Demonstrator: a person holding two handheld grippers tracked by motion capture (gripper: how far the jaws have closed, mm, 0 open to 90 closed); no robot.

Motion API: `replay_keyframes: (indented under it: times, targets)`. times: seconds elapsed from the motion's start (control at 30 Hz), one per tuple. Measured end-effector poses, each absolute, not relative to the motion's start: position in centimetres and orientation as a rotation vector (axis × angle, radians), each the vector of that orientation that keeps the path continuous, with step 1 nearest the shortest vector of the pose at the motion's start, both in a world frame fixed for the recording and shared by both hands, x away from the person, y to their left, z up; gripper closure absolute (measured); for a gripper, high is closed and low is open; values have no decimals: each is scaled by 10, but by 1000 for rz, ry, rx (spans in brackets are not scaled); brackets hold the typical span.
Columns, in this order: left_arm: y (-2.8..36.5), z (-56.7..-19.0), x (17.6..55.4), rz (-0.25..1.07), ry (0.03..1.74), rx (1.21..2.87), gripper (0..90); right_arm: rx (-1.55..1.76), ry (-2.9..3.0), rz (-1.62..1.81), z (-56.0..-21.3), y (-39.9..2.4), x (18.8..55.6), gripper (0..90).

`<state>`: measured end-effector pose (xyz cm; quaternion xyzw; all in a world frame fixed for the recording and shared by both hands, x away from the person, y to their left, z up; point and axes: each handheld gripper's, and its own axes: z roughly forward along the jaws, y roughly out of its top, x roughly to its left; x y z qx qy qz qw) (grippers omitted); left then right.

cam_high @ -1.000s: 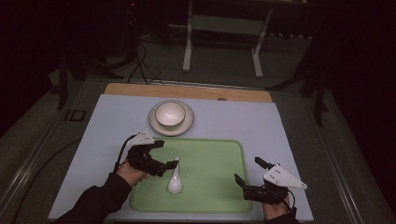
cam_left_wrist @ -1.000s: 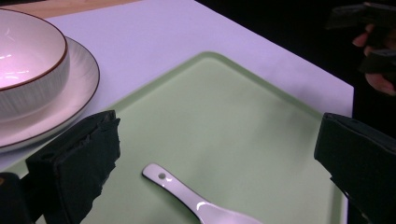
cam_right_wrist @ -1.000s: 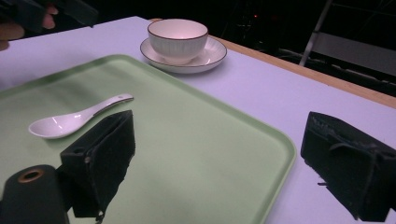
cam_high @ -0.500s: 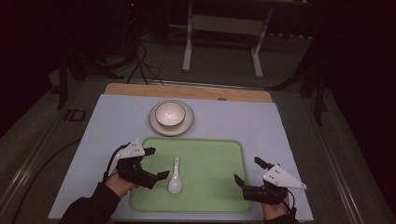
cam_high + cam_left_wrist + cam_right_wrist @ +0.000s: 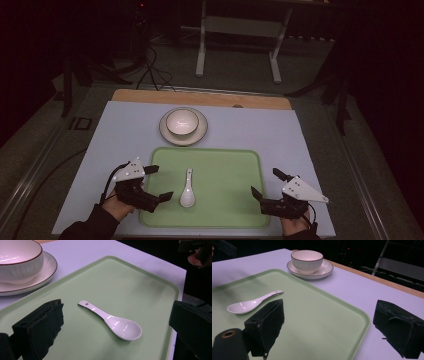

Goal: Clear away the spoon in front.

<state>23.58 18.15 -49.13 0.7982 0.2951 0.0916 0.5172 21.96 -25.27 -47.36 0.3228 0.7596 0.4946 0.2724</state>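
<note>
White ceramic spoon (image 5: 187, 189) lies flat on the green plastic tray (image 5: 235, 165), left of centre; left gripper (image 5: 156, 183) sits just left of it with jaws wide and empty, so likely a pick: straddle the thin handle, keep low. Right gripper (image 5: 265, 186) is also spread and empty at the tray's right edge; mind the raised rim, and the white bowl on its saucer (image 5: 183, 126) on the table beyond the far edge.

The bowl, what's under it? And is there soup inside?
The bowl sits on a white saucer on the table. Its inside looks empty and white, no soup. The middle of the saucer is covered by the bowl, so that part cannot be seen.
</note>
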Motion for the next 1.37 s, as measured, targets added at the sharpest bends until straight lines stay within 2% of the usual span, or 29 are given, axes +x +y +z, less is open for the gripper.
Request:
replay_keyframes:
  times: [0.17, 0.3, 0.43, 0.97, 1.37]
  targets:
    - [185, -498, 235, 288, 690, 1931, 0, 870, 2049, 1327, -474, -252, 219, 100]
    - [190, -504, 237, 281, 702, 1911, 0, 875, 2043, 1329, -474, -254, 218, 100]
    - [194, -508, 237, 326, 693, 1905, 0, 879, 2040, 1333, -474, -255, 218, 100]
    - [202, -510, 238, 282, 706, 1789, 0, 887, 2063, 1331, -479, -257, 222, 100]
    - [201, -510, 239, 266, 713, 1770, 0, 886, 2061, 1328, -478, -258, 221, 100]
